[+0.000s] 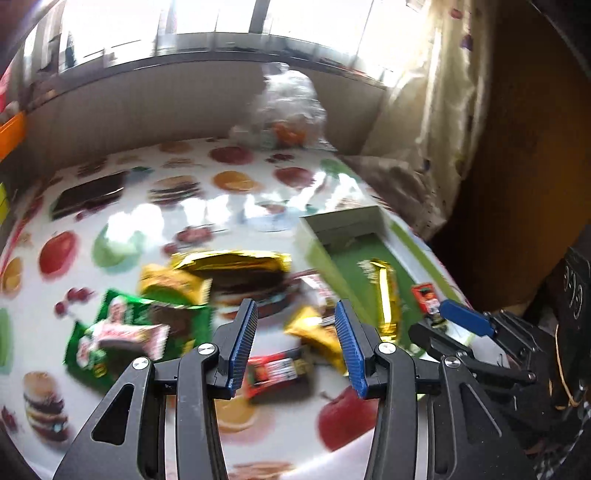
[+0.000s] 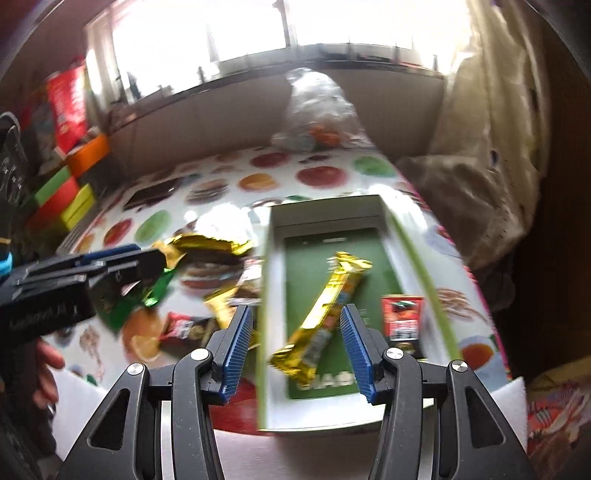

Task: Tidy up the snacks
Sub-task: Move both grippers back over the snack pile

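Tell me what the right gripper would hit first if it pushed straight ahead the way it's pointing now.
Most likely the gold-wrapped bar lying in the green-bottomed box. It sits between the open right gripper fingers in the right wrist view, with nothing visible above it. Depth is hard to judge in this blurred view.

Bright daylight pours through wide windows (image 1: 177, 22) at twelve o'clock above a grey sill wall (image 1: 147, 107). A cream curtain (image 2: 491, 110) hangs at two o'clock; the counter (image 1: 229, 177) wears a fruit-and-burger print.

Blown-out window (image 1: 207, 26) backlight, tablecloth (image 1: 229, 206) glare, motion blur, fisheye edges.
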Motion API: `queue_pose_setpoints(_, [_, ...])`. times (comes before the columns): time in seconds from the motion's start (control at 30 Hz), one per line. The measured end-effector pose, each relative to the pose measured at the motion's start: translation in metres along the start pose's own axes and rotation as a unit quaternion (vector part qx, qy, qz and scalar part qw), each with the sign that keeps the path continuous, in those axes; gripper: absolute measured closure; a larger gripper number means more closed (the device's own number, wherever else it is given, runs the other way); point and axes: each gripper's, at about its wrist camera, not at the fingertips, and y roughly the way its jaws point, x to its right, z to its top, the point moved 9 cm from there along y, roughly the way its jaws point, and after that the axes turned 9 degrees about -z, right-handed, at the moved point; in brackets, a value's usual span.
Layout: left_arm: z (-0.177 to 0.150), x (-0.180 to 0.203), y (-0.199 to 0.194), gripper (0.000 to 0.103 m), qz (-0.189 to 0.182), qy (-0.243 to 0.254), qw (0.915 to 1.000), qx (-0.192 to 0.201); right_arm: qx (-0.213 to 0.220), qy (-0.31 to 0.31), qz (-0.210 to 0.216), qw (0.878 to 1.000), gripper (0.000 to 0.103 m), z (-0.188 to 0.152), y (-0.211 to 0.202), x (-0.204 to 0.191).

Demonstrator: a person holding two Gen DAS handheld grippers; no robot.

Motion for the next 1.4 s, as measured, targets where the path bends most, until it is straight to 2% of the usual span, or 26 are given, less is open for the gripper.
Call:
queue_pose_setpoints(0.3, [-0.016,-0.055,-0.027,0.058,0.04,-0.045,0.9981,0.014,-0.019,-0.064,0.048,0.997,0.054,-0.012,0.012,-0.054])
queue_pose_setpoints(0.6, [-0.038,-0.109,-0.041,0.058,0.075,-0.091,0.993,0.012,-0.043,-0.153,0.096,0.983,0.054,-0.029,0.031,-0.111])
queue_pose_setpoints(0.83, [-0.051,-0.135,-0.043,0.058,0.087,-0.113,0.9898,0.005,-0.06,-0.228,0.093,0.967,0.053,-0.037,0.047,-0.133])
queue_pose_setpoints(1.1, [-0.066,-0.159,-0.042,0.058,0.096,-0.14,0.9855,-0.006,-0.075,-0.266,0.073,0.958,0.051,-0.039,0.066,-0.136])
queue_pose_setpoints(1.2, [-0.066,-0.164,-0.042,0.058,0.096,-0.146,0.9847,-0.005,-0.081,-0.264,0.067,0.959,0.046,-0.038,0.074,-0.133])
queue_pose_setpoints(1.4, [-0.066,-0.166,-0.035,0.058,0.089,-0.156,0.9837,-0.008,-0.09,-0.24,0.071,0.964,0.046,-0.033,0.081,-0.133])
